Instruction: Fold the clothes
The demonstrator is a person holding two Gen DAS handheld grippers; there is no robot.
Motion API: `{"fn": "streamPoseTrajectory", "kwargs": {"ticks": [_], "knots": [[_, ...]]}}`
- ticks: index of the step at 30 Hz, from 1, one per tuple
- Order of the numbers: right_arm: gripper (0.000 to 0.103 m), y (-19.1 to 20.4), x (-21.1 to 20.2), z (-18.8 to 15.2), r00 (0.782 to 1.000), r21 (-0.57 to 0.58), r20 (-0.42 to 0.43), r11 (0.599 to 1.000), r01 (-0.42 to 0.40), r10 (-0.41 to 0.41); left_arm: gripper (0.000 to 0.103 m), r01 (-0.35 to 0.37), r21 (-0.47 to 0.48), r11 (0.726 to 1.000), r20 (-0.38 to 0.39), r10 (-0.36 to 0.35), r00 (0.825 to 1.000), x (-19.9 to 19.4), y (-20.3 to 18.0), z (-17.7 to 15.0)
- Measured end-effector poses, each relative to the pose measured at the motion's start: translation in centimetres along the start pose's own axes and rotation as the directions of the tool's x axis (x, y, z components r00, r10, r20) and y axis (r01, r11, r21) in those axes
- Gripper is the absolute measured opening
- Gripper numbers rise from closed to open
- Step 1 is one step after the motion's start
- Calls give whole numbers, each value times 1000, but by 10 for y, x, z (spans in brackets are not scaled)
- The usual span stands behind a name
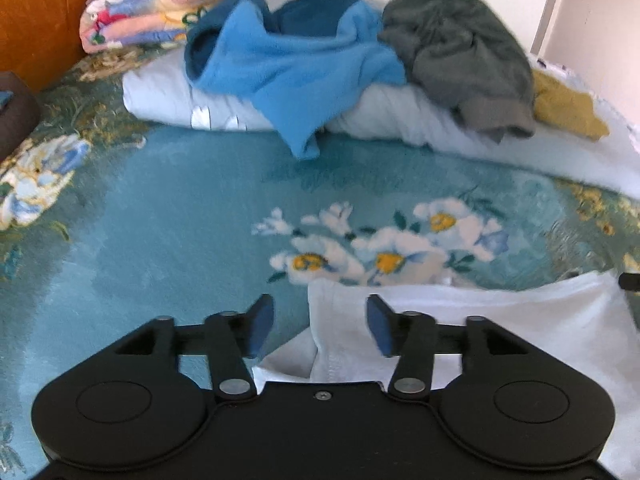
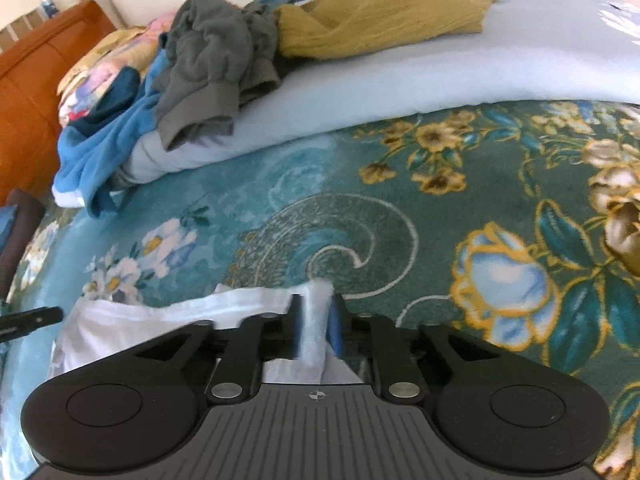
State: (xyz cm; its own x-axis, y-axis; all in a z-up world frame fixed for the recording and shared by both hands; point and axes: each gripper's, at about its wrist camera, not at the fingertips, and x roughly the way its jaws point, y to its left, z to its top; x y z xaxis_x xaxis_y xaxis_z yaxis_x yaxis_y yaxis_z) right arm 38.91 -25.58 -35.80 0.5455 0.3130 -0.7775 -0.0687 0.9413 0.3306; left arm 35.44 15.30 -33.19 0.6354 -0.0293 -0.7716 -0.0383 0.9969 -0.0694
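Observation:
A white garment [image 1: 500,320] lies flat on the teal floral bedspread [image 1: 160,220], close in front of both grippers. My left gripper [image 1: 320,308] is open above the garment's left corner, and its blue pads [image 1: 260,328] stand well apart and clear of the cloth. In the right wrist view the same white garment [image 2: 160,312] runs leftward. A raised fold of it stands in the narrow gap of my right gripper [image 2: 316,300], whose jaws are slightly apart and no longer pinch it. A black tip of the left gripper [image 2: 32,320] shows at the left edge.
At the back, a folded light-blue blanket [image 1: 400,120] carries a pile: a blue fleece [image 1: 288,72], a grey garment [image 1: 460,52] and a mustard garment [image 1: 568,108]. A folded colourful quilt [image 1: 152,12] sits by the wooden headboard [image 1: 36,20]. A brown object [image 1: 16,112] is at the left edge.

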Motion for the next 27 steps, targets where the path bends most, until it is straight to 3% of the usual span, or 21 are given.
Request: {"fn": "streamPoseTrajectory", "kwargs": {"ticks": [4, 7, 11, 15, 18, 27], "knots": [[25, -3, -8, 6, 1000, 1, 4, 1000, 25, -25, 76, -10, -37, 999, 35, 11, 999, -19, -2, 4], [38, -3, -15, 10, 999, -6, 15, 1000, 31, -31, 94, -22, -55, 998, 67, 26, 997, -33, -7, 4], [53, -4, -24, 8, 1000, -9, 15, 1000, 24, -24, 98, -24, -81, 996, 84, 30, 996, -46, -14, -1], [79, -4, -31, 0, 1000, 4, -13, 1000, 15, -15, 101, -8, -149, 989, 85, 21, 996, -55, -18, -11], [90, -3, -39, -9, 1000, -1, -23, 1000, -12, 12, 101, 1, -181, 983, 77, 13, 997, -63, -21, -21], [90, 5, -55, -37, 997, 30, -75, 999, 13, -11, 101, 5, -228, 974, 130, 25, 991, -93, -33, -54]]}}
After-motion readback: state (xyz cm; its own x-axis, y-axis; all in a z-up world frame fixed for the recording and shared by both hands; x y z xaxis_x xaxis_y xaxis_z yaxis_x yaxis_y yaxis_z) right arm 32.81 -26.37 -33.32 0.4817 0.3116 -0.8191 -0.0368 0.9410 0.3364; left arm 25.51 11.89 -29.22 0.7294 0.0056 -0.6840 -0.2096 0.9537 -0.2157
